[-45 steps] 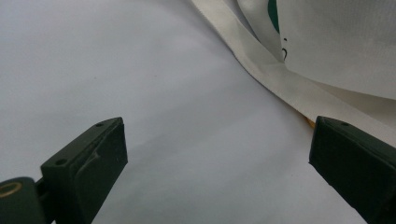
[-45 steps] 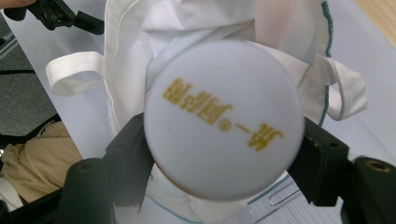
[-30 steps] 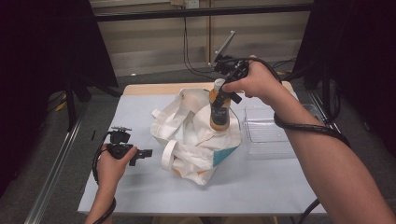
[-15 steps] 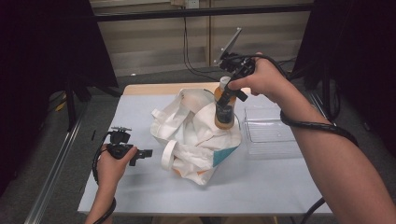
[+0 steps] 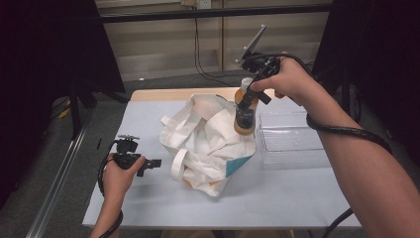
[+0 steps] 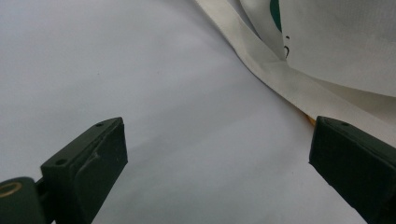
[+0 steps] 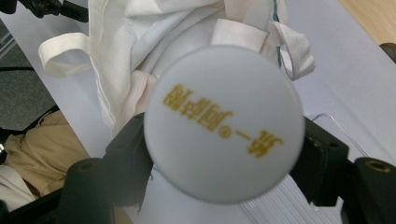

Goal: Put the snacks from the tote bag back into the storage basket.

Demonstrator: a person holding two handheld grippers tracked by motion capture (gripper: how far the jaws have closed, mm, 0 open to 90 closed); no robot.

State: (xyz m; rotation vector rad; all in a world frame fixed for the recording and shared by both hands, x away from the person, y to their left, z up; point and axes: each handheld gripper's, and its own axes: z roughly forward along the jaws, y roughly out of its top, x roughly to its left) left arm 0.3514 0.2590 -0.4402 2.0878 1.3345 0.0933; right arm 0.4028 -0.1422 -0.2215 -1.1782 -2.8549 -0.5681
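Jaws of right gripper [image 5: 246, 110] clamped on bottle [image 5: 244, 119] above bag [image 5: 208, 144]; left gripper [image 6: 217, 154] wide, empty.

In the right gripper view, the bottle's white cap [image 7: 223, 123], blurred and printed in gold, hides the bottle's body below it and most of the right gripper [image 7: 224, 154]. The clear tray [image 7: 280, 198] is cut off at the lower edge. In the left gripper view, the cloth bag [image 6: 336, 51] runs off the upper right, its green print unreadable.
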